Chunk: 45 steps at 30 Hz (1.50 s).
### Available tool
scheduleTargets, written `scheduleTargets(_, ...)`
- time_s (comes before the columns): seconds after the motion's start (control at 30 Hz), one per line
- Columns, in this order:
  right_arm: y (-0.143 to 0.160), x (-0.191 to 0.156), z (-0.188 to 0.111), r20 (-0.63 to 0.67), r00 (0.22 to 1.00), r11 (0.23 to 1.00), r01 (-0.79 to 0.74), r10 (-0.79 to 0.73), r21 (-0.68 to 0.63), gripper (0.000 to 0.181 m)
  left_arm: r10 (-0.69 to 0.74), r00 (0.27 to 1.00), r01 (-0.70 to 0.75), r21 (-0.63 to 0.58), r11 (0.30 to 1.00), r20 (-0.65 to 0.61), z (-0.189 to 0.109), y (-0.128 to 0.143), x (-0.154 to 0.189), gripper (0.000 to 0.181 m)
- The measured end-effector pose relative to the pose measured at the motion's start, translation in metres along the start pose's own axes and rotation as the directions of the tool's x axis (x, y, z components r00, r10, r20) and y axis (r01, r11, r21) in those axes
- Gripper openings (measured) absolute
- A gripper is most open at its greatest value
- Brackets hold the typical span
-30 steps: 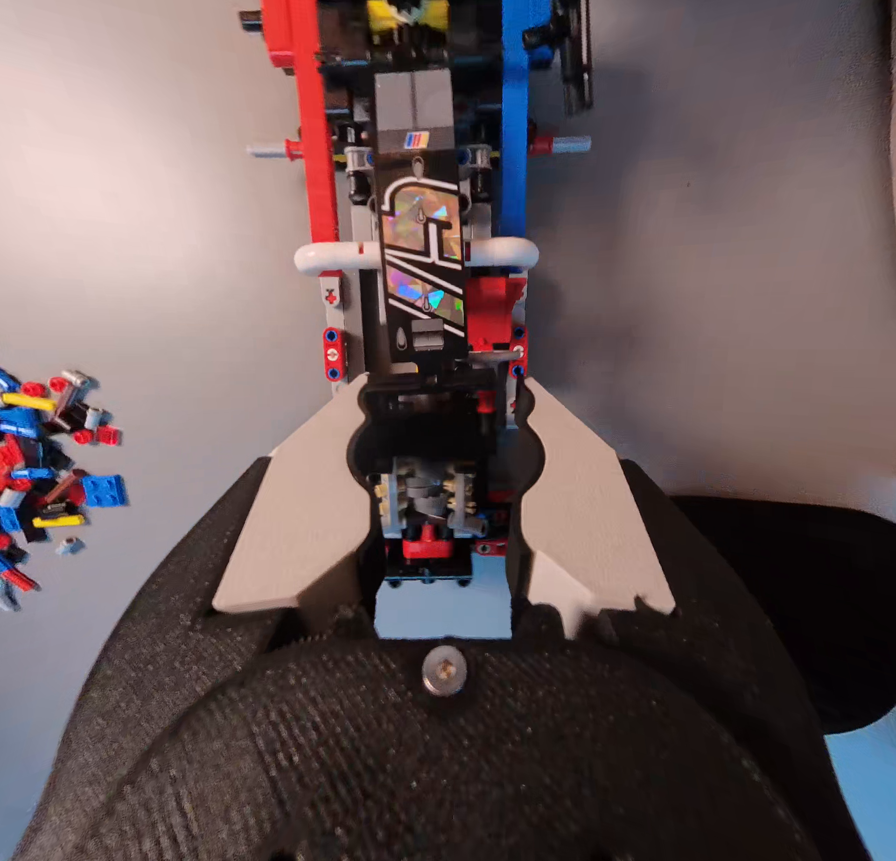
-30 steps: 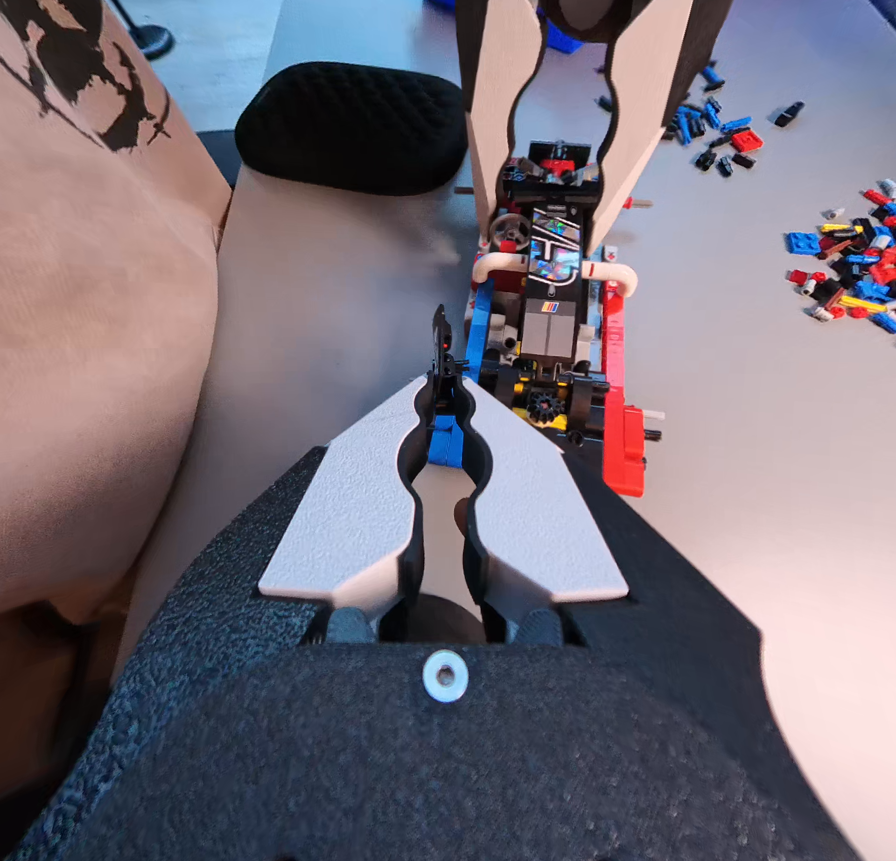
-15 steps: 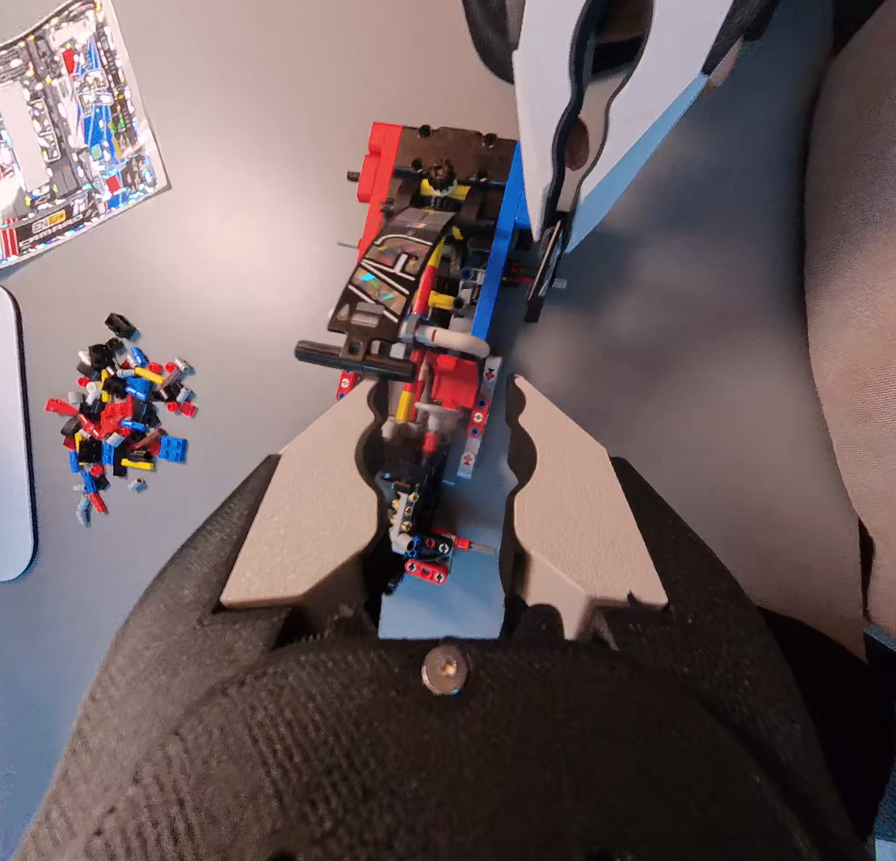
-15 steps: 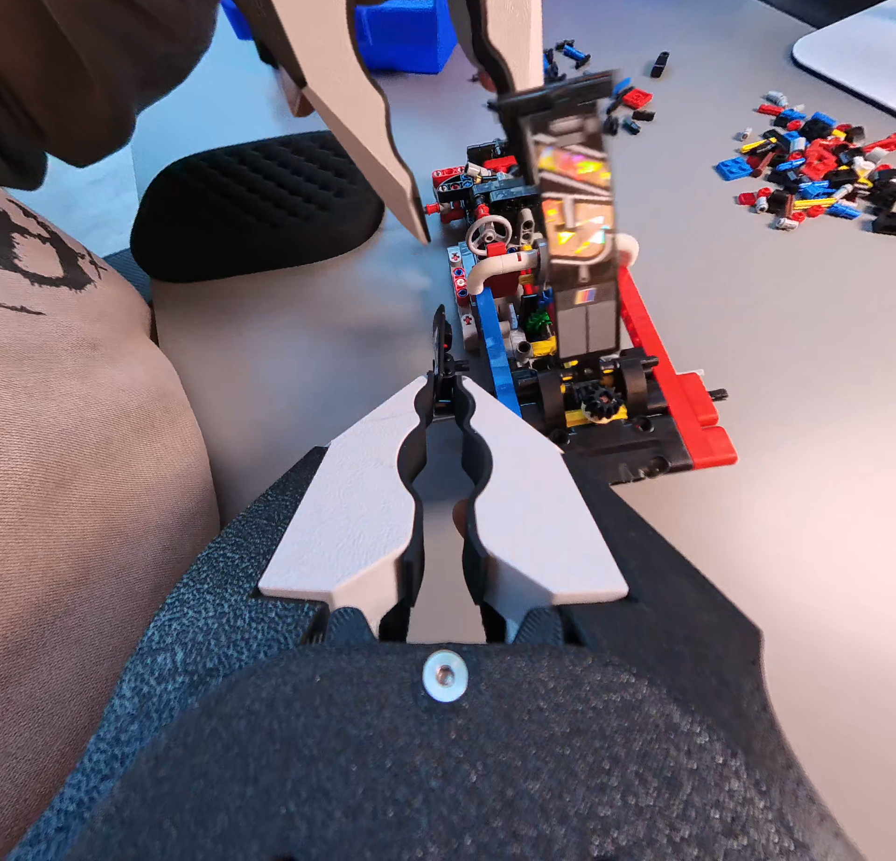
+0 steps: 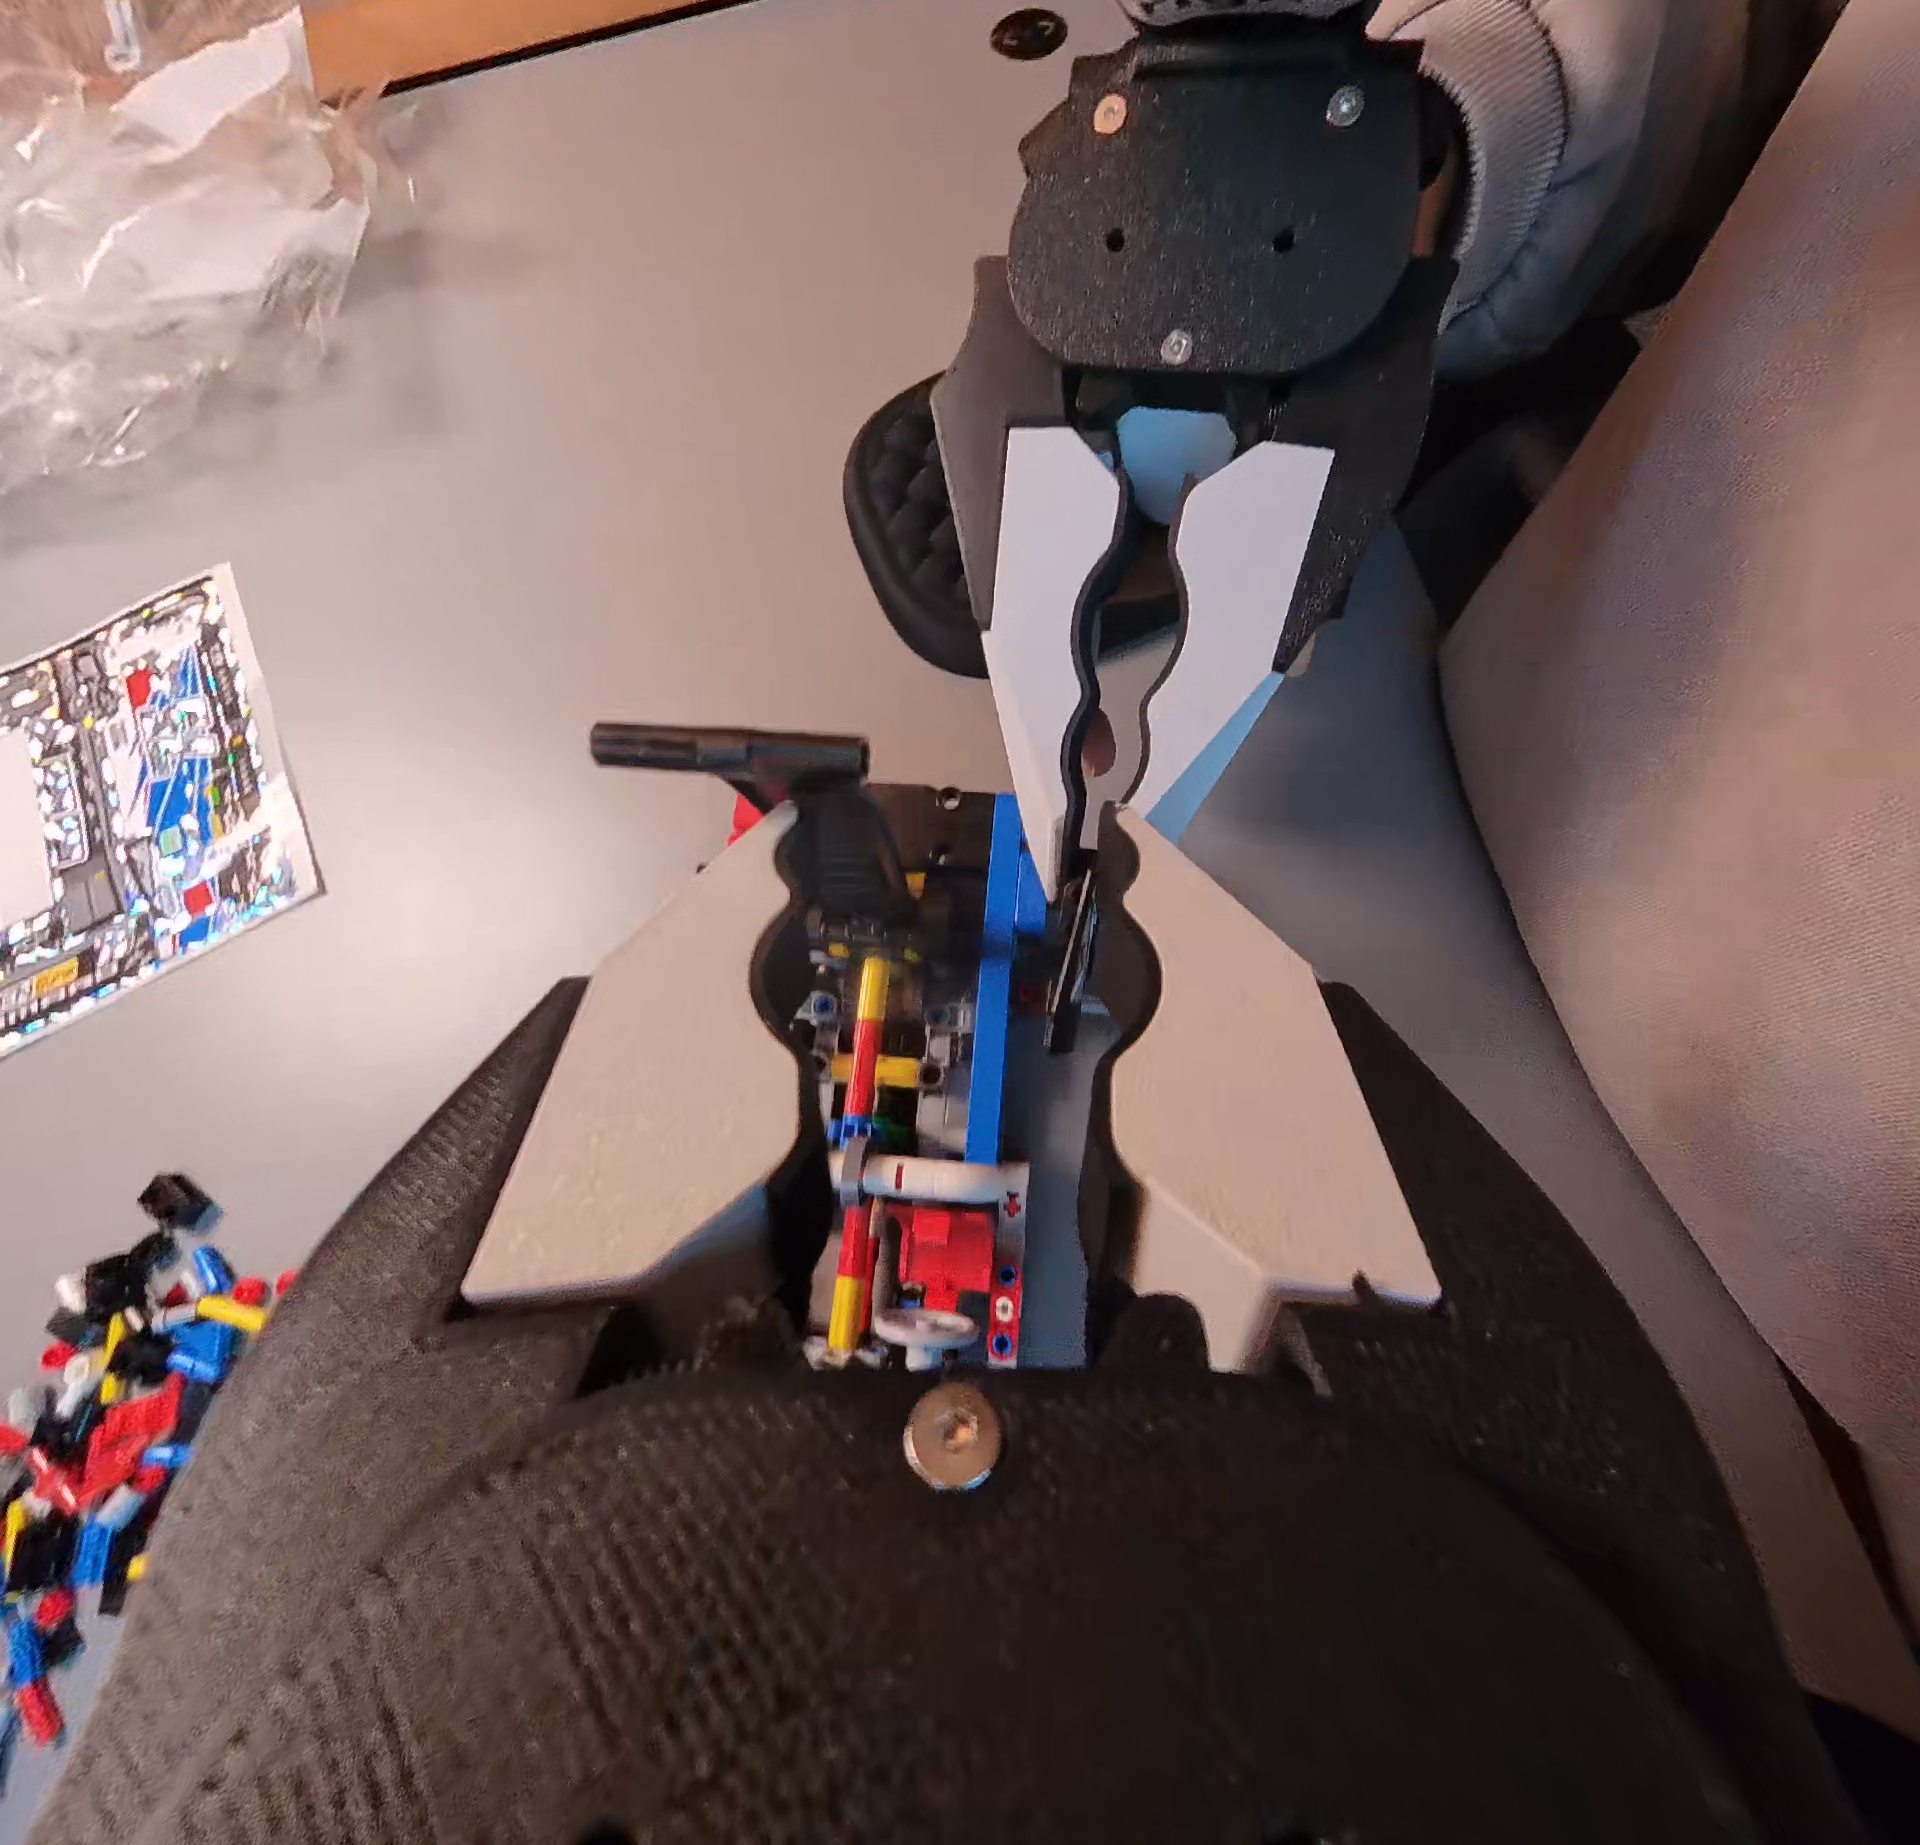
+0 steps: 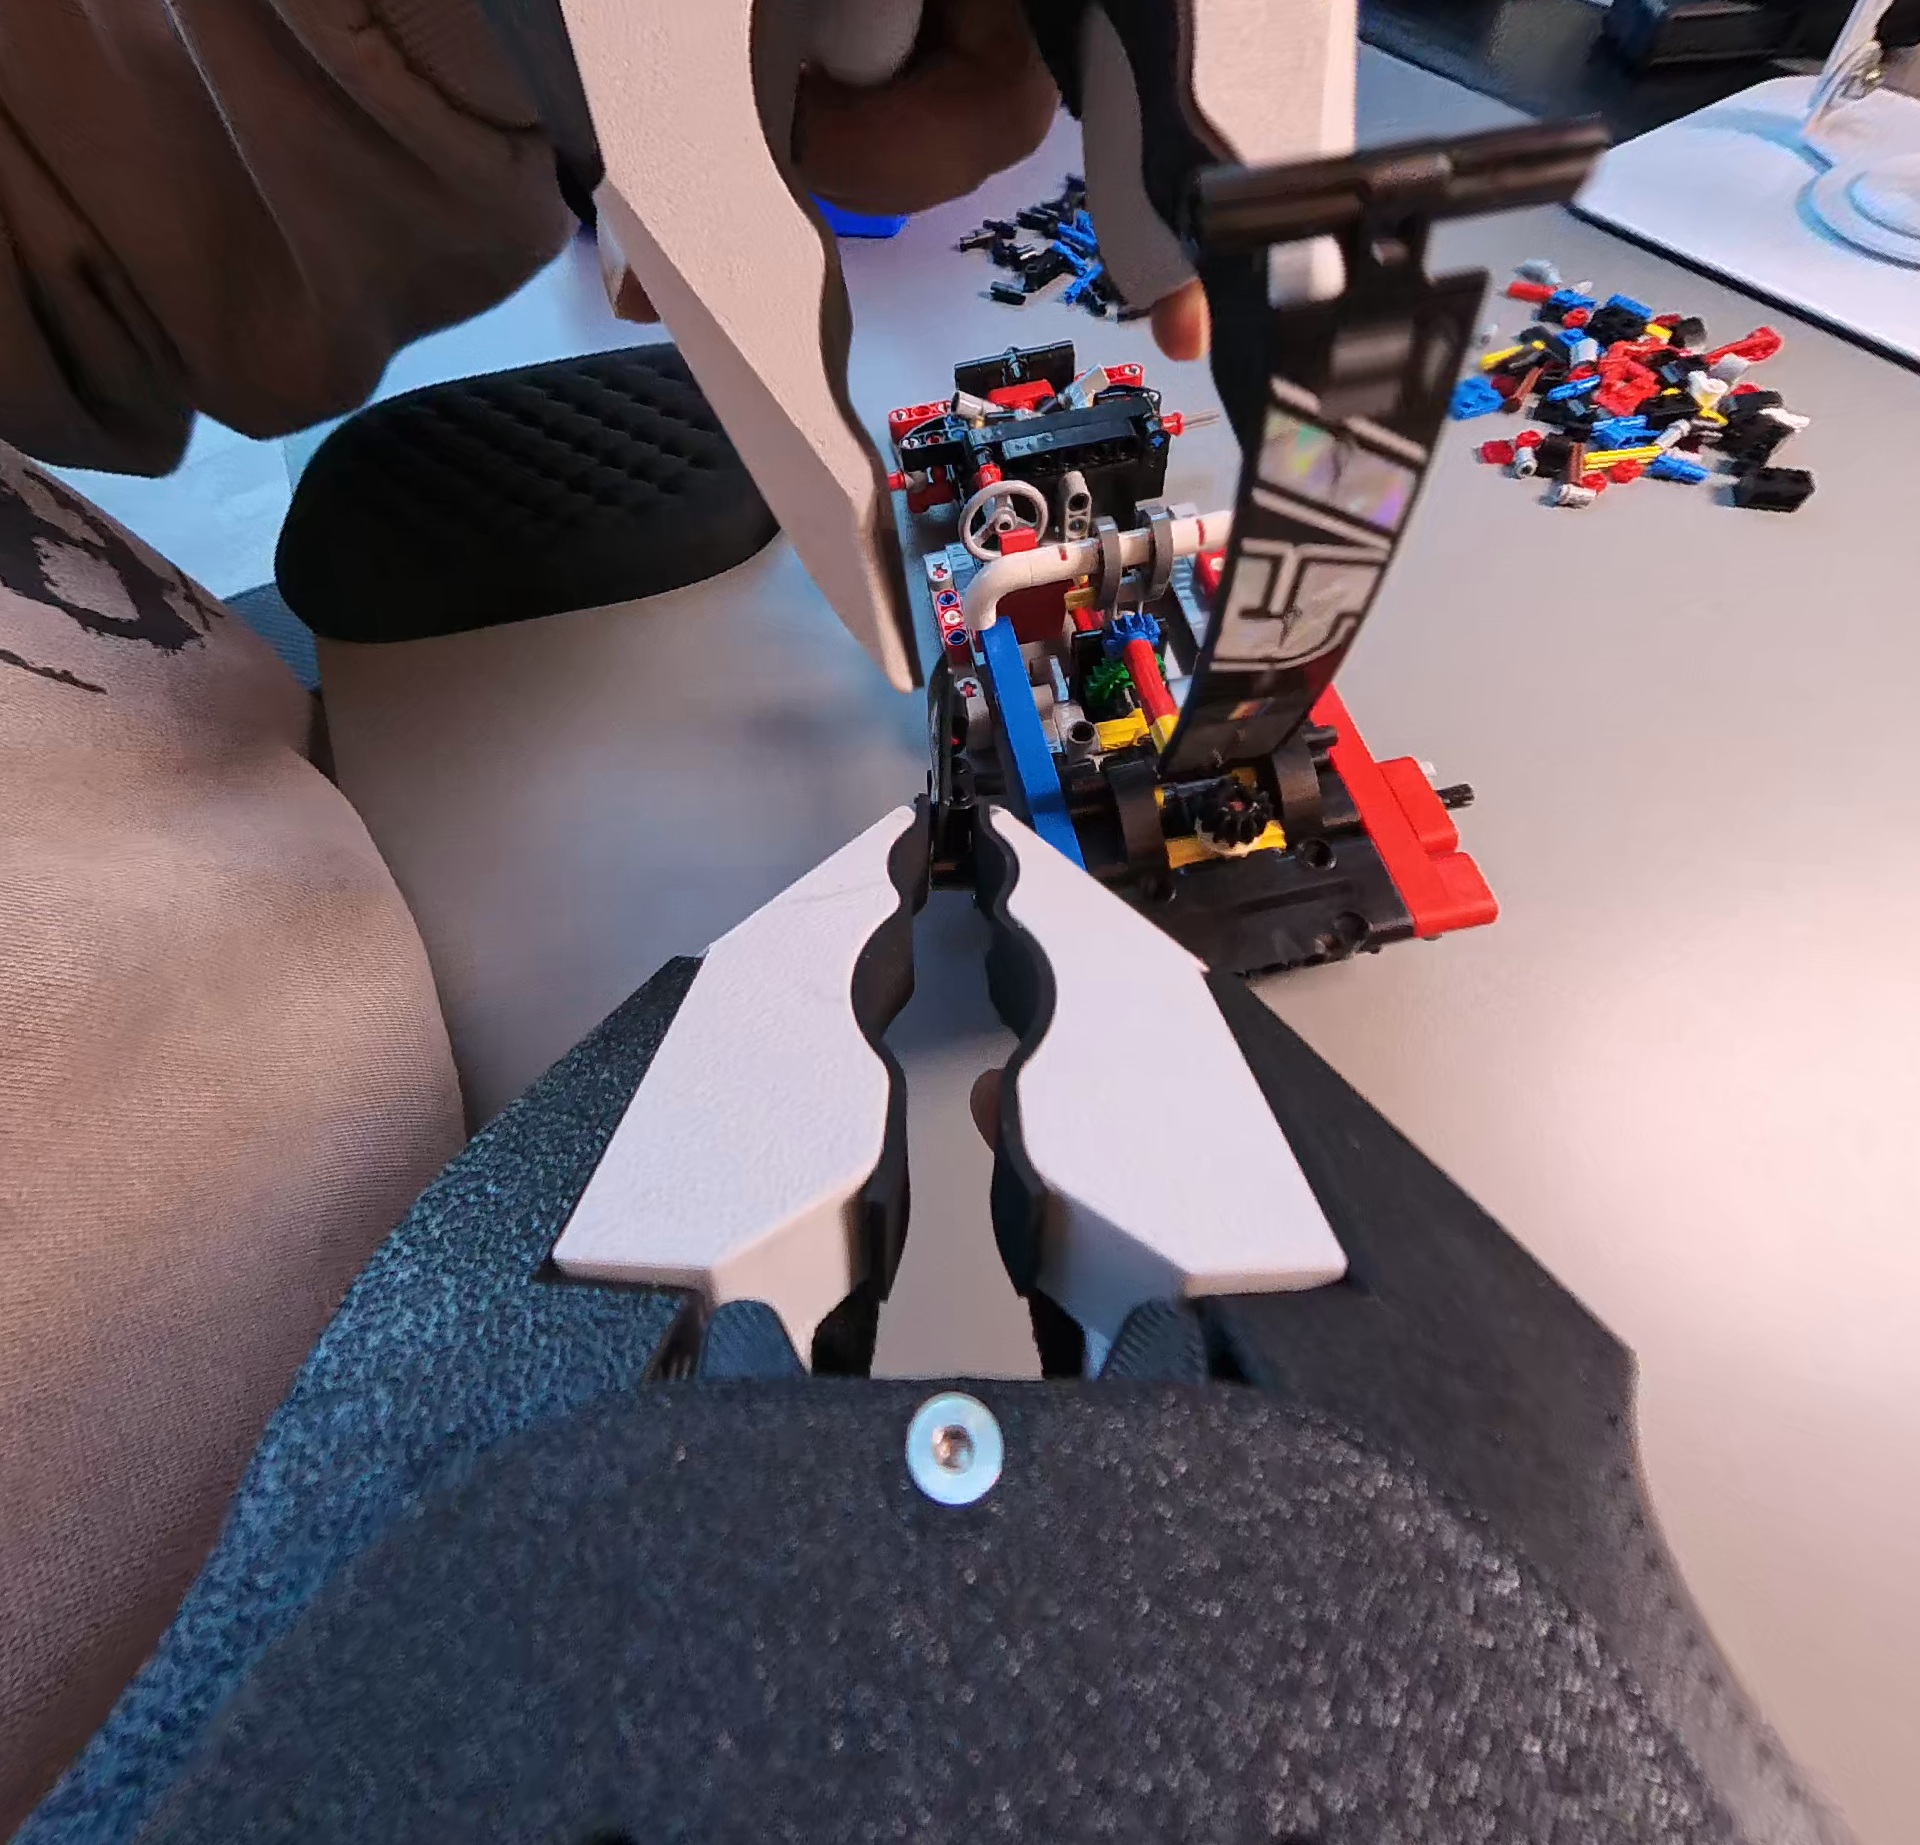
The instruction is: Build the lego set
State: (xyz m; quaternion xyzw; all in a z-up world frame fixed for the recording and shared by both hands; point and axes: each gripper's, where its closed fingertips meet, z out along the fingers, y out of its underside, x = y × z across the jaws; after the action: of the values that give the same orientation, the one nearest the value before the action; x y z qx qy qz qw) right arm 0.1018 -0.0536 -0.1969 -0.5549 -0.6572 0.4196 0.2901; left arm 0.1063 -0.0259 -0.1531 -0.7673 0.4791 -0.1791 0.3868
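The lego car (image 6: 1174, 715) sits on the grey counter (image 6: 1610, 964) with its black hood panel (image 6: 1320, 507) tilted up beside the left gripper (image 5: 945, 839), whose jaws gape wide over it, while the right gripper (image 6: 951, 829) pinches a thin black piece (image 6: 948, 756) at the car's blue side, loose bricks (image 6: 1631, 403) lying beyond.

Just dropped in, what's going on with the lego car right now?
A person works a gripper in each hand over the half-built lego car on the grey table. The right gripper is shut on a thin black piece beside the car's blue beam. The left gripper hangs open over the car, whose black hinged panel stands tilted up. Loose bricks wait nearby.
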Motion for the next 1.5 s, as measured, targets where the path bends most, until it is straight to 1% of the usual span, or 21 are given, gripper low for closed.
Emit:
scheduleTargets(0.07, 0.002, 0.000, -0.002, -0.011, 1.000, 1.000, -0.003, 0.004, 0.011, 0.005, 0.035, 0.999, -0.034, 0.013, 0.999, -0.036, 0.010, -0.007, 0.004, 0.054)
scheduleTargets(0.13, 0.003, 0.001, -0.003, -0.032, 0.999, 1.000, -0.003, 0.004, 0.018, 0.005, 0.057, 0.995, -0.057, 0.008, 0.998, -0.078, 0.016, -0.008, 0.009, 0.060)
scheduleTargets(0.17, 0.004, 0.003, -0.004, -0.045, 0.999, 1.000, -0.002, 0.003, 0.020, 0.005, 0.062, 0.995, -0.062, 0.002, 0.998, -0.084, 0.016, -0.008, 0.009, 0.060)
scheduleTargets(0.23, 0.005, 0.003, -0.005, -0.058, 0.998, 1.000, -0.003, 0.004, 0.022, 0.005, 0.049, 0.996, -0.050, -0.015, 0.999, -0.078, 0.008, -0.003, 0.008, 0.053)
scheduleTargets(0.3, 0.005, 0.001, -0.005, -0.053, 0.999, 0.999, -0.002, 0.004, 0.032, 0.005, 0.016, 0.997, -0.022, -0.072, 0.997, -0.078, 0.000, 0.011, 0.011, 0.049)
scheduleTargets(0.33, 0.003, 0.001, -0.005, -0.051, 0.999, 0.999, 0.004, -0.002, 0.039, 0.004, 0.002, 0.997, -0.013, -0.132, 0.991, -0.080, -0.003, 0.024, 0.013, 0.049)
scheduleTargets(0.37, 0.001, 0.000, -0.004, -0.048, 0.999, 0.999, 0.017, -0.015, 0.042, 0.005, 0.003, 0.997, -0.018, -0.194, 0.981, -0.076, -0.004, 0.038, 0.016, 0.048)
scheduleTargets(0.43, 0.000, 0.000, 0.001, -0.044, 0.998, 0.999, 0.038, -0.037, 0.018, 0.005, 0.033, 0.998, -0.044, -0.281, 0.959, -0.044, -0.001, 0.058, 0.016, 0.041)
scheduleTargets(0.53, -0.001, 0.000, 0.010, -0.042, 0.998, 0.998, 0.048, -0.050, -0.040, 0.005, 0.066, 0.997, -0.078, -0.341, 0.937, -0.046, 0.005, 0.069, 0.017, 0.037)
scheduleTargets(0.63, -0.001, 0.000, 0.016, -0.043, 0.998, 0.995, 0.041, -0.045, -0.093, 0.005, 0.050, 0.996, -0.076, -0.382, 0.921, -0.077, 0.008, 0.074, 0.016, 0.028)
scheduleTargets(0.7, 0.002, 0.002, 0.018, -0.045, 0.998, 0.991, 0.046, -0.052, -0.123, 0.005, 0.039, 0.995, -0.074, -0.395, 0.916, -0.094, 0.011, 0.076, 0.014, 0.022)
scheduleTargets(0.9, 0.003, 0.002, 0.019, -0.011, 0.999, 0.991, 0.047, -0.049, -0.124, 0.004, 0.029, 0.991, -0.082, -0.430, 0.899, -0.127, 0.016, 0.082, 0.016, 0.020)
scheduleTargets(1.13, 0.004, 0.005, 0.018, -0.035, 0.993, 0.990, 0.109, -0.113, -0.094, 0.005, 0.004, 0.995, -0.044, -0.409, 0.912, -0.099, 0.017, 0.082, 0.014, 0.018)
scheduleTargets(1.23, 0.004, 0.005, 0.018, -0.039, 0.993, 0.991, 0.106, -0.110, -0.086, 0.005, 0.005, 0.996, -0.039, -0.403, 0.915, -0.086, 0.018, 0.082, 0.013, 0.018)
scheduleTargets(1.27, 0.005, 0.006, 0.018, -0.045, 0.993, 0.990, 0.108, -0.113, -0.096, 0.010, 0.008, 0.997, -0.039, -0.403, 0.914, -0.078, 0.018, 0.082, 0.013, 0.016)
scheduleTargets(1.4, 0.005, 0.010, 0.015, -0.085, 0.977, 0.977, 0.187, -0.197, -0.105, 0.013, 0.000, 0.998, -0.023, -0.403, 0.915, -0.056, 0.018, 0.081, 0.012, 0.015)
scheduleTargets(1.5, 0.001, 0.011, 0.010, -0.101, 0.972, 0.975, 0.200, -0.210, -0.100, 0.012, 0.006, 0.999, -0.023, -0.405, 0.914, -0.043, 0.018, 0.081, 0.011, 0.015)
